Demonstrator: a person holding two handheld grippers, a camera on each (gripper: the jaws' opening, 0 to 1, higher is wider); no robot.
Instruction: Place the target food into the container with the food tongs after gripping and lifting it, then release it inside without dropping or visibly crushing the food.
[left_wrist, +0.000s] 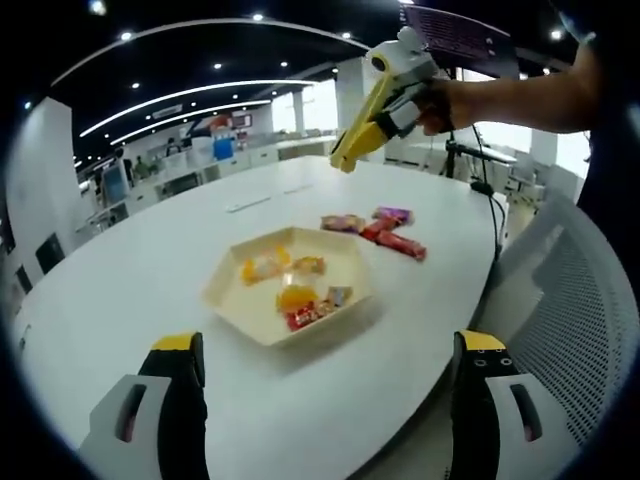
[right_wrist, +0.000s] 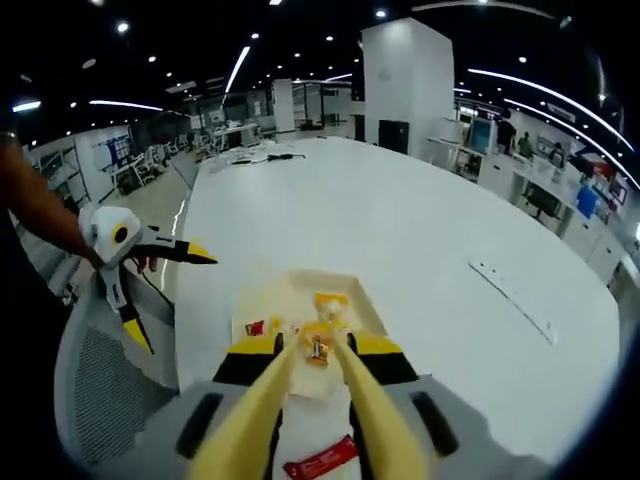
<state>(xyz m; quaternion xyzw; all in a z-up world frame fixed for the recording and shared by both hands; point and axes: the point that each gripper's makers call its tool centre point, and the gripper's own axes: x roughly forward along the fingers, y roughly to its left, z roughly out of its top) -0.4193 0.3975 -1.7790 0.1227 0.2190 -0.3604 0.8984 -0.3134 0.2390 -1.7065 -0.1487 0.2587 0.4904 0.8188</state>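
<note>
Tongs (right_wrist: 318, 375) — over tray (right_wrist: 372, 315), snacks (right_wrist: 322, 325)

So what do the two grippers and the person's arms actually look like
The left gripper has two blocky grey jaws with black inner faces and yellow tips. Seen from the right gripper view, its body is white with a yellow spot. The right gripper has a white and yellow body and carries long yellow tongs that taper to their tips. The person's forearm is bare; no sleeve shows there.
</note>
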